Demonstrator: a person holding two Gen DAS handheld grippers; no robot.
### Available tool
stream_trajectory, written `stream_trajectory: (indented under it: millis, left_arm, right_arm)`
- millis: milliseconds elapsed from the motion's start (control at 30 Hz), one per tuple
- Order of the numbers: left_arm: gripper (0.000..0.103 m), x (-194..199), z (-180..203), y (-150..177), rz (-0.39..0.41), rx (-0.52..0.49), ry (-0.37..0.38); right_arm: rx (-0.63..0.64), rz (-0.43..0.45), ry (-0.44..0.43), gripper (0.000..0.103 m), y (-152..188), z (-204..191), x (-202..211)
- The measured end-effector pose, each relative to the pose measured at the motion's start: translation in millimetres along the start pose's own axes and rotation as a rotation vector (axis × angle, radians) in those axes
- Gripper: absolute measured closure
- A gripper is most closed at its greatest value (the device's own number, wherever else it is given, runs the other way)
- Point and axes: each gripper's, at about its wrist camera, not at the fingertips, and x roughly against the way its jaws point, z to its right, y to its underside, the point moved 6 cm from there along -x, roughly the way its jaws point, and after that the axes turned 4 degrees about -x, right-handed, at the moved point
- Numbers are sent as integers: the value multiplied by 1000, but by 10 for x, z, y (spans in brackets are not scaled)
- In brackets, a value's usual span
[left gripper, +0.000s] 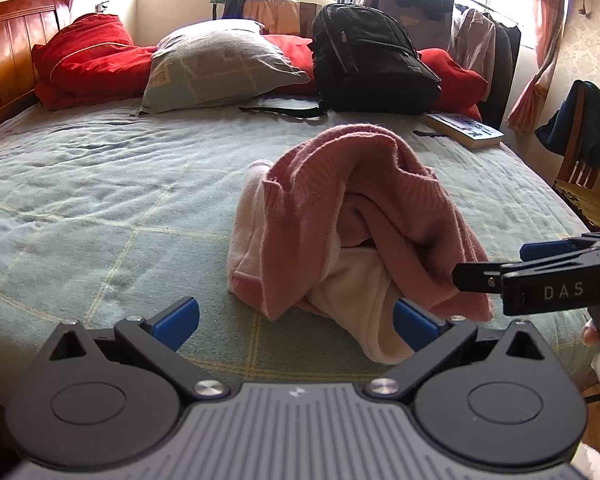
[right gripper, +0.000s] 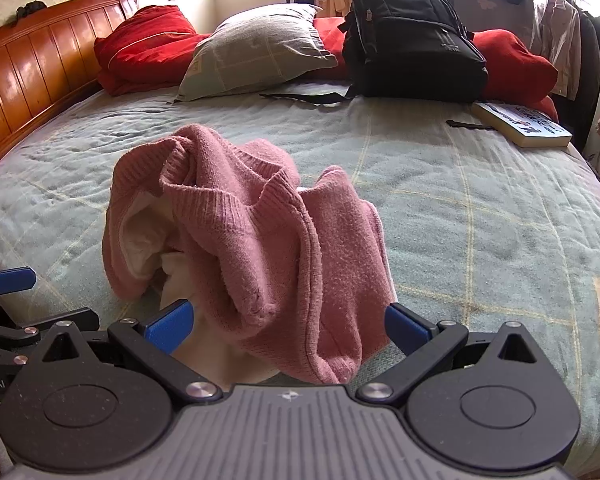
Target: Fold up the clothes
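A pink knit sweater (left gripper: 364,208) with a cream fleece lining lies crumpled in a heap on the green quilted bedspread (left gripper: 100,184). My left gripper (left gripper: 296,322) is open just in front of the heap, its right blue pad against the cream lining's edge. In the right wrist view the same sweater (right gripper: 260,240) bulges between the blue pads of my open right gripper (right gripper: 288,326), its lower fold hanging between the fingers. The right gripper (left gripper: 500,272) also shows from the side at the left wrist view's right edge, close to the sweater's hem.
At the head of the bed lie a grey-green pillow (left gripper: 220,64), red bedding (left gripper: 92,60), a black backpack (left gripper: 372,56) and a book (left gripper: 464,130). A wooden headboard (left gripper: 8,60) stands left. A chair (left gripper: 580,140) with dark clothing stands right of the bed.
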Motion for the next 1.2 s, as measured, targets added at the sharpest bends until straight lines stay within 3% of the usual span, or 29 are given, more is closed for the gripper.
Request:
stream_trajectory:
  millis: [567, 1200]
  left_arm:
    - [1, 1, -8, -58, 11, 1, -8]
    - [1, -90, 106, -32, -28, -43, -7]
  right_arm:
    - [-13, 18, -10, 0, -73, 16, 43]
    - [-69, -9, -25, 0, -9, 111, -48]
